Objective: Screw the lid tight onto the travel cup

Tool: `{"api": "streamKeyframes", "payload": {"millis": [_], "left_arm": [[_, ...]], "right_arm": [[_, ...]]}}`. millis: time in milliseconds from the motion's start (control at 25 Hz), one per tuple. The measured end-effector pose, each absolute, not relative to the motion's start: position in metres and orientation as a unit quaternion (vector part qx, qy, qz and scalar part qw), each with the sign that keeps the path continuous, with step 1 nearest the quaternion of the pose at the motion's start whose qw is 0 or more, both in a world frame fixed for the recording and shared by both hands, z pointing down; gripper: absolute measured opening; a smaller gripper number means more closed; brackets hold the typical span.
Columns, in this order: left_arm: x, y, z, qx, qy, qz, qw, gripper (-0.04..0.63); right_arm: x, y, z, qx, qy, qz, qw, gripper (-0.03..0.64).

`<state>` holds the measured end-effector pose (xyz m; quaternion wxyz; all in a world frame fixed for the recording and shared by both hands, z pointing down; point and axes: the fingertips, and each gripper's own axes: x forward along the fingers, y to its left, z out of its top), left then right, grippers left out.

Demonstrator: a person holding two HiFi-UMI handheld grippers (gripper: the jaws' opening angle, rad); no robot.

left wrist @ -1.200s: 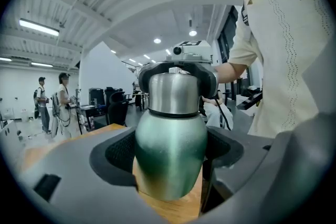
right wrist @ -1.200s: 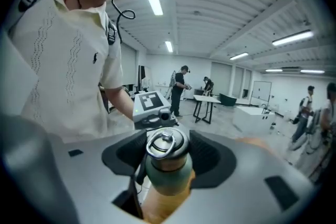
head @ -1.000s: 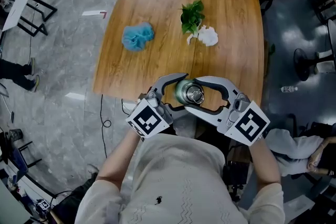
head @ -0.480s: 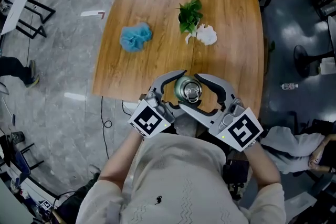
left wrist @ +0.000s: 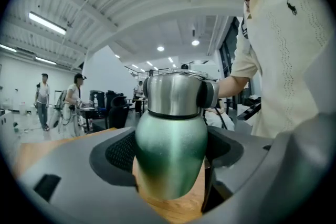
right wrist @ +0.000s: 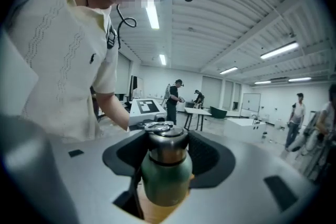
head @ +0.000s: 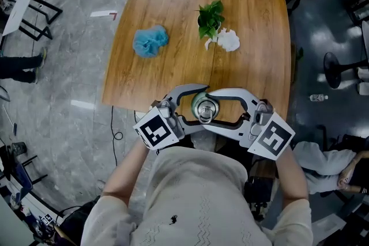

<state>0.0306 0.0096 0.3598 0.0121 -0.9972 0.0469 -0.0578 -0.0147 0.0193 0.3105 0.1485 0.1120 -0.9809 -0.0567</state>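
A green travel cup (head: 198, 102) with a steel lid (head: 206, 110) stands near the front edge of the wooden table (head: 253, 20). My left gripper (head: 193, 105) reaches in from the left and is shut on the cup's green body (left wrist: 170, 149). From the right, my right gripper (head: 214, 108) has its jaws round the lid (right wrist: 166, 139). Those jaws are closing, and the pads touch the lid on both sides. In the left gripper view one right pad (left wrist: 211, 94) lies against the lid (left wrist: 173, 93). The green body (right wrist: 167, 181) shows below the lid in the right gripper view.
A blue fluffy cloth (head: 151, 41) lies on the table's left half. A small green plant (head: 210, 17) and a white crumpled thing (head: 226, 40) sit further back. Several people and tables stand in the room behind, as both gripper views show.
My right gripper swung down and round the lid, then back up a little. The left gripper shifted slightly left. The cup stays at the table's front edge.
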Motion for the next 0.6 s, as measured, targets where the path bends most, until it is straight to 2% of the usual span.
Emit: {"api": "streamKeyframes", "payload": {"millis": [80,360,440,600], "left_arm": [[0.029,-0.003,0.359,-0.994,0.092,-0.052,0.004,0.387],[0.031,-0.031,0.358,-0.976,0.215,-0.043,0.002,0.387],[0.034,-0.029,0.360,-0.976,0.216,-0.040,-0.006,0.387],[0.038,-0.018,0.362,-0.986,0.163,-0.044,0.004,0.387]], "right_arm": [[-0.012,0.009,0.313,0.166,-0.975,-0.045,0.143,0.253],[0.003,-0.021,0.304,0.408,-0.912,-0.003,0.048,0.252],[0.003,-0.016,0.310,0.414,-0.909,0.006,0.049,0.252],[-0.001,0.002,0.321,0.313,-0.946,0.041,0.070,0.284]]}}
